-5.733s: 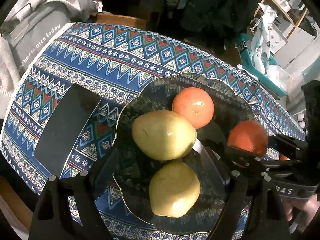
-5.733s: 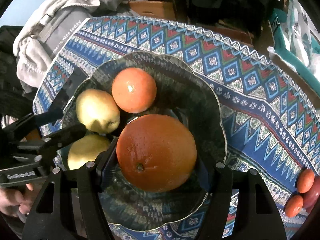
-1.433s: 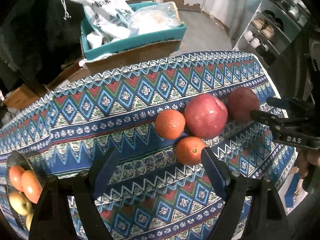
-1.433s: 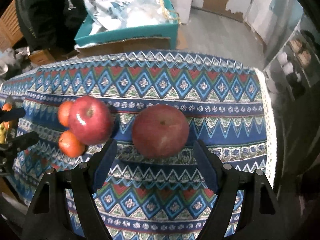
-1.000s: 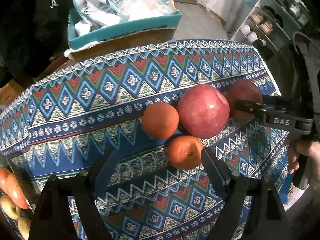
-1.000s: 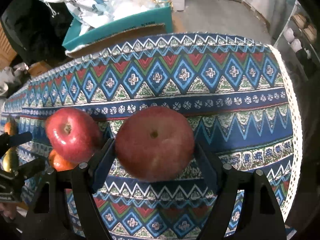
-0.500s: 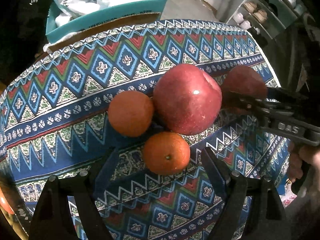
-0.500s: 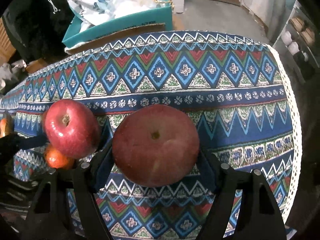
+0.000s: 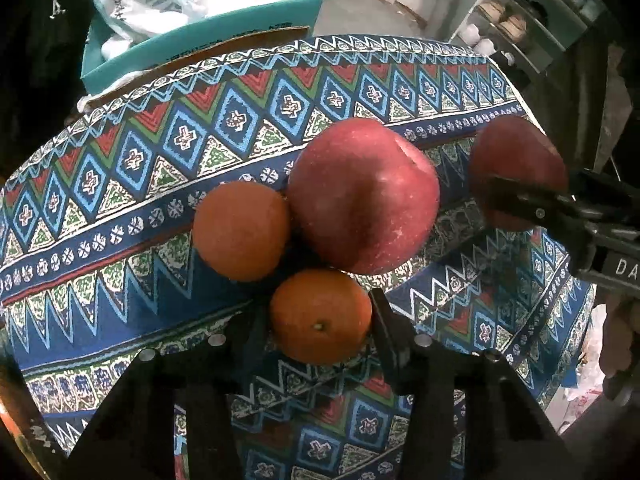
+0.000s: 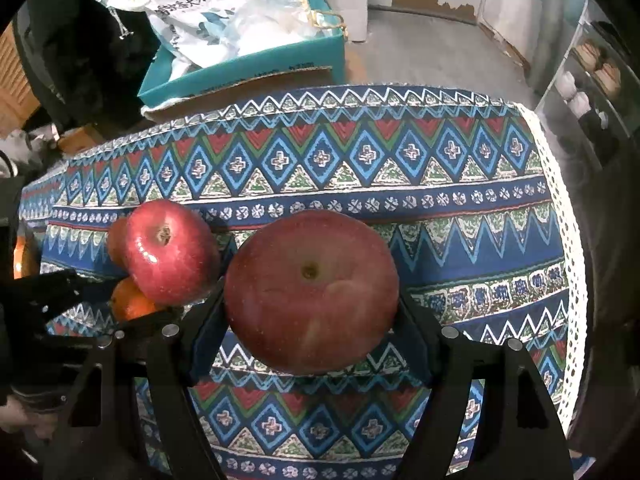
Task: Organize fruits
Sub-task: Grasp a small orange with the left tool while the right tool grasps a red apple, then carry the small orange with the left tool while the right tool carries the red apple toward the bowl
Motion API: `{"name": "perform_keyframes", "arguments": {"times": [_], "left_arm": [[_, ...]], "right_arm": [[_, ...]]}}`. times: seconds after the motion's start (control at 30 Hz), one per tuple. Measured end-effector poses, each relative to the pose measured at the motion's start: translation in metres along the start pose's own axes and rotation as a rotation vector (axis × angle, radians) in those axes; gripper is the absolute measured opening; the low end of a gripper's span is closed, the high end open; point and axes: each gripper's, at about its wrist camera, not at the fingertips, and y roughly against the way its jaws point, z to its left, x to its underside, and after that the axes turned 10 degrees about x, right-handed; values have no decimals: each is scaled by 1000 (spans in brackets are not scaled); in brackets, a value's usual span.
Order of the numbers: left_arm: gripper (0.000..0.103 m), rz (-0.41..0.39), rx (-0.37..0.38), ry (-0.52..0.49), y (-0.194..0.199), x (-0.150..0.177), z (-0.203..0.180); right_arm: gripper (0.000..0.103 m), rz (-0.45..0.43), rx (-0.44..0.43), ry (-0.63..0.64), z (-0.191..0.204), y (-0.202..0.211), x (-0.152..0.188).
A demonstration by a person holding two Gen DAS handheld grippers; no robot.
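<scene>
Pickup step: the left gripper (image 9: pixel 320 324) fingers have just closed on the small orange (image 9: pixel 320 318), the right gripper (image 10: pixel 310 312) fingers clamp the dull red apple (image 10: pixel 311 290), so both need a steady lift off the desk (image 10: pixel 460 240).

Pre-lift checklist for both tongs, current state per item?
1. Left tongs closed on the near orange: ok, jaws have just closed, pads at both its sides.
2. Right tongs closed on the dull apple: ok, pads against both sides.
3. Near orange free of neighbours: not ok, the shiny apple looks to touch it; the far orange sits close.
4. Dull apple free of neighbours: ok, a gap separates it from the shiny apple.
5. Dull apple off the cloth: cannot tell.
6. Plate free to receive fruit: cannot tell, out of view.
</scene>
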Motion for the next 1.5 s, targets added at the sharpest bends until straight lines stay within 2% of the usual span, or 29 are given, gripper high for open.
{"name": "perform_keyframes", "arguments": {"times": [0.1,0.47,1.2,1.5], "left_arm": [[48,-15,-27,-14,4,2,2],[48,-60,-9,-16,39,11,-3],[48,-238,-19,-36,141,31,-13],[48,-316,4,-41,187,44,-20]], "right_arm": [[76,-8,11,19,7,2,1],[76,-65,19,62,26,29,4],[76,-259,-70,113,55,125,6],[76,-323,-118,138,69,158,10]]}}
